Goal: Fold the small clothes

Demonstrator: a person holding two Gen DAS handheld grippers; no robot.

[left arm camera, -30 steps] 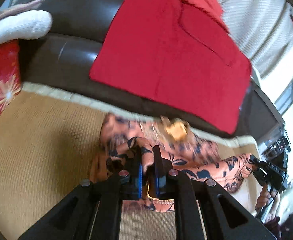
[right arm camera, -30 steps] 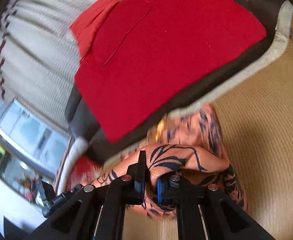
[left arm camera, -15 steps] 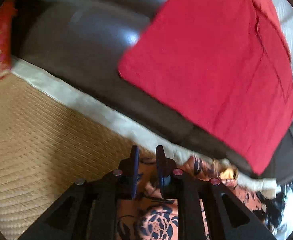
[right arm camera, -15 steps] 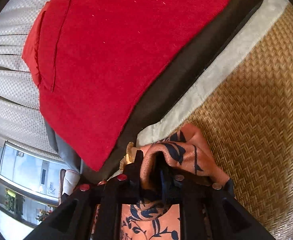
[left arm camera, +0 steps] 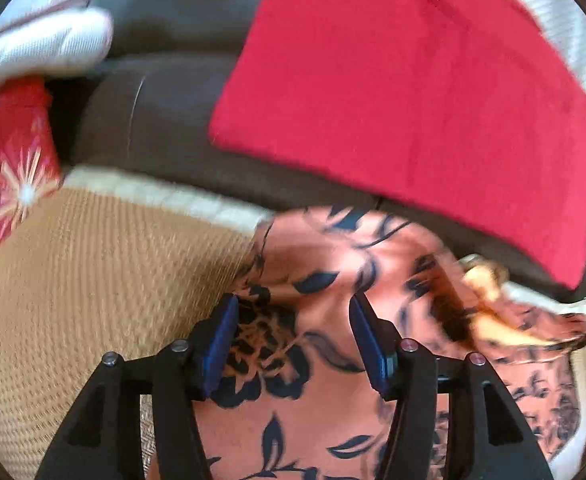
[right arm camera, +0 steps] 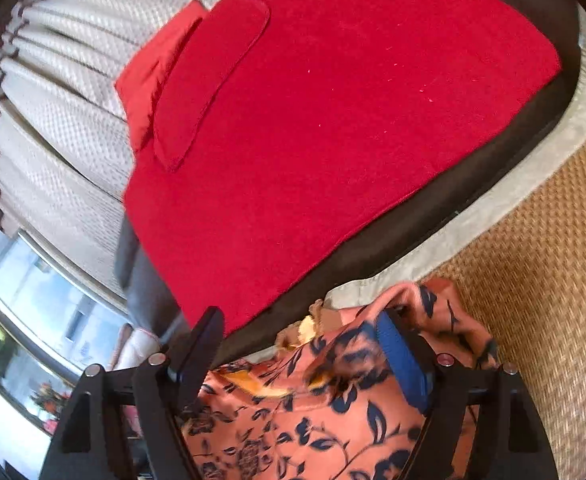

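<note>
- My left gripper [left arm camera: 293, 344] has just been opening its jaws; they now stand apart over the orange floral garment [left arm camera: 333, 420], with cloth showing between the blue pads but neither pad pressing on it.
- My right gripper [right arm camera: 305, 344] has also just spread its jaws, and they stand wide. The garment [right arm camera: 317, 432] lies between and under them; a fold of it bunches against the right blue pad [right arm camera: 403, 364], and I cannot tell whether it merely rests there.
- The garment itself, salmon-orange with dark blue leaves and flowers, lies on the woven straw mat [left arm camera: 93, 280], close to the mat's pale cloth border [left arm camera: 165, 196] on the far side. In the left wrist view a yellowish bit [left arm camera: 485, 280] sits at the garment's far right, blurred.
- Beyond the border runs a dark brown leather sofa [left arm camera: 165, 92], with a red cloth [left arm camera: 413, 92] spread over its seat and hanging over the front edge. In the right wrist view that cloth [right arm camera: 333, 128] shows a stitched flap on its far left.
- At the far left of the left wrist view I see a white cushion [left arm camera: 41, 48] and a red printed bag [left arm camera: 5, 160] just beside the mat.
- Behind the sofa in the right wrist view hangs a cream curtain [right arm camera: 61, 112] above a window [right arm camera: 33, 312].
</note>
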